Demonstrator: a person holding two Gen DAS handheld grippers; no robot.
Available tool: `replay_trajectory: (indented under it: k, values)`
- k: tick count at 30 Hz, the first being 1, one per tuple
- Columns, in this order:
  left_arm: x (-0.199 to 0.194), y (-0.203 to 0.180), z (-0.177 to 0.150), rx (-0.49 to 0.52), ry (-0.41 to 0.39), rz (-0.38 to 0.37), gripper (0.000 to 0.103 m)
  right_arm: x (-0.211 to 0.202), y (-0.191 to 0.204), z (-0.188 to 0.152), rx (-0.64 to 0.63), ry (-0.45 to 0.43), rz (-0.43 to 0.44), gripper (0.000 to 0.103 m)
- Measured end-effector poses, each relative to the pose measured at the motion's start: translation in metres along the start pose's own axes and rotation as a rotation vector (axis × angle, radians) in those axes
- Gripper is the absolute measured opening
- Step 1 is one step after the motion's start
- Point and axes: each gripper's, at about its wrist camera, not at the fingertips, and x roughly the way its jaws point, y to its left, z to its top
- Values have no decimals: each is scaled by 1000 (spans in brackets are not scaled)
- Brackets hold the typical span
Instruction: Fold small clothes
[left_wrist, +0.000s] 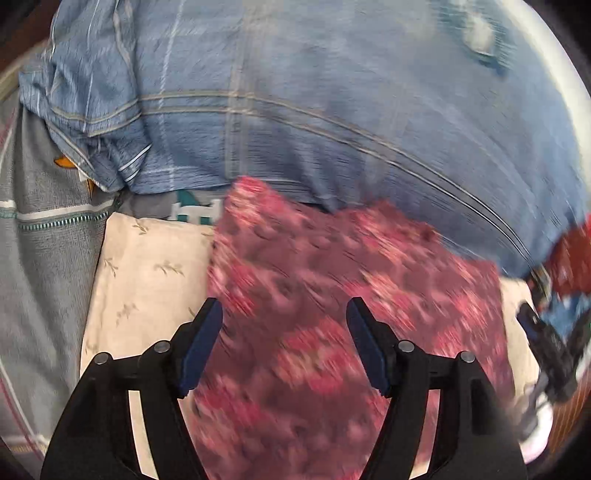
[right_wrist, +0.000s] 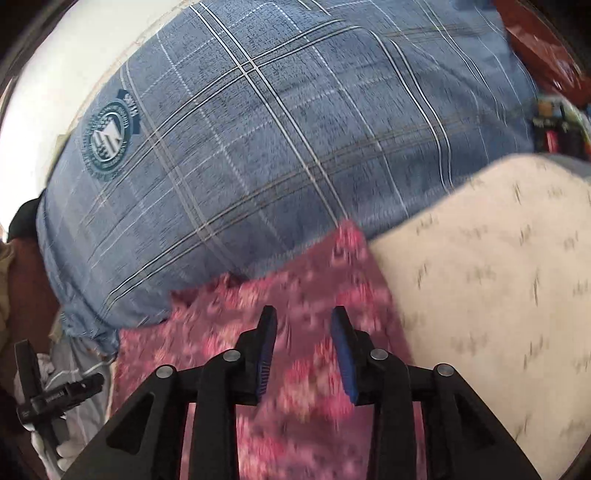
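A pink and maroon floral cloth (left_wrist: 332, 258) lies flat on a cream sheet with small leaf prints (left_wrist: 147, 266); its far corners touch a big blue plaid pillow (left_wrist: 295, 92). My left gripper (left_wrist: 284, 302) hovers over the cloth's left part, jaws wide open and empty. In the right wrist view the same floral cloth (right_wrist: 221, 332) lies below my right gripper (right_wrist: 304, 310). Its jaws stand a narrow gap apart with nothing pinched, near the cloth's right edge by the cream sheet (right_wrist: 498, 277). Both views are blurred.
The blue plaid pillow (right_wrist: 258, 147) with a round crest fills the far side. A grey knit garment (left_wrist: 44, 258) lies to the left of the sheet. Black gear and a white glove (right_wrist: 48, 398) show at the lower left, and red clutter (right_wrist: 539, 48) at the top right.
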Motion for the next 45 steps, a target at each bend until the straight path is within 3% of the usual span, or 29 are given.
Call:
replay_trajectory:
  k: [4,5,6,7,9,11,13,14,15,17,18,19,21,23,24,27,30,32,33,35,37,40,45]
  values:
    - [50,25,7,-34,87,146,72,37,-9,0,-13,71,-77,46]
    - [58,34,3,-58,77,117,78,50,-15,-5,-2,124,-93,47]
    - [54,37,2,-70,41,103,79,56,-18,-9,5,134,-80,47]
    - [53,39,2,-84,43,99,78,51,-18,-8,7,90,-65,48]
    - [50,37,5,-90,71,92,77,48,-17,-2,11,127,-73,48]
    - [40,31,10,-71,61,29,77,39,-10,4,-18,90,-105,50]
    - [31,23,14,-39,19,23,77,30,3,10,-68,41,-99,51]
    - [32,20,14,-23,9,34,78,30,9,12,-94,34,-105,55]
    - [37,20,13,-19,20,41,78,34,12,12,-119,39,-115,65]
    - [64,28,5,-48,107,55,80,56,13,9,-145,118,-150,76]
    - [67,28,1,-60,93,38,86,71,11,5,-140,185,-172,78]
    - [62,28,-2,-52,51,36,87,74,10,4,-156,170,-197,79]
    - [59,22,-5,-47,81,85,87,74,14,8,-157,175,-215,79]
    - [45,18,-9,-56,100,40,86,69,17,9,-157,181,-234,78]
    - [32,18,-14,-52,82,1,86,64,19,9,-151,184,-234,77]
    - [-3,20,-36,-8,7,-27,86,22,28,-2,-145,149,-151,77]
    - [-10,22,-69,39,15,22,86,-6,34,-25,-179,110,-150,79]
    - [6,20,-89,92,67,104,86,-6,28,-45,-189,153,-196,80]
    - [13,21,-86,93,92,100,89,-3,25,-53,-198,164,-217,81]
    - [6,23,-91,88,49,92,90,-7,29,-63,-277,108,-247,82]
    - [4,26,-92,64,80,70,89,-3,33,-63,-292,114,-271,86]
    - [-12,38,-83,17,81,-35,89,5,26,-59,-279,136,-273,97]
    - [-24,44,-50,7,-36,-84,89,13,20,-62,-266,134,-267,103]
